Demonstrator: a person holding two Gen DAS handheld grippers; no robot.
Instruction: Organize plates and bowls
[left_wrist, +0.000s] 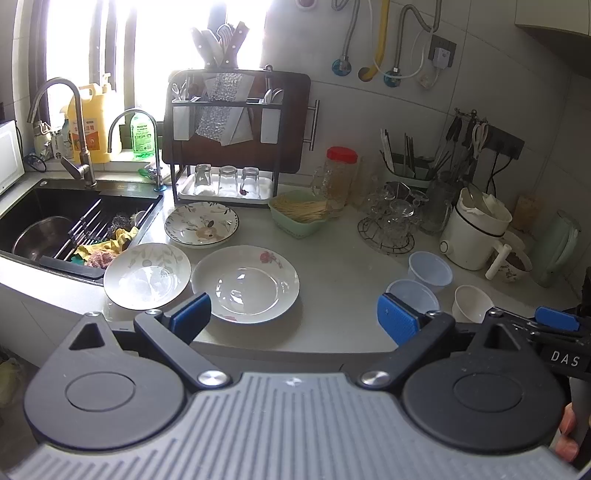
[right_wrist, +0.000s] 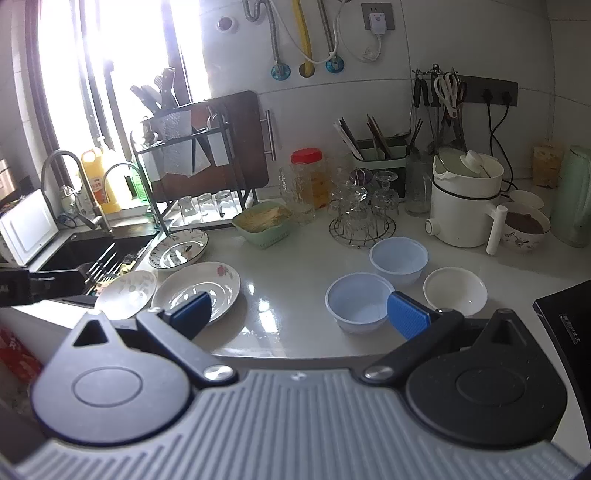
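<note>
Both tongs, left (left_wrist: 293, 317) and right (right_wrist: 299, 314), spread wide, empty. Three ceramic plates (left_wrist: 245, 283) lie near the sink on the bench (left_wrist: 332, 251): stiff, glossy, fragile, so pinch rims. Plastic bowls (right_wrist: 360, 302) sit right: light, flexible walls.

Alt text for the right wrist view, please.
The open right gripper hovers at the counter edge, holding nothing. Ahead on the white counter sit two pale blue plastic bowls, a small white bowl and three plates beside the sink.

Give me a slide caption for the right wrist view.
Open right gripper hovering above counter: three plates left, two blue plastic bowls and a white bowl right.
</note>
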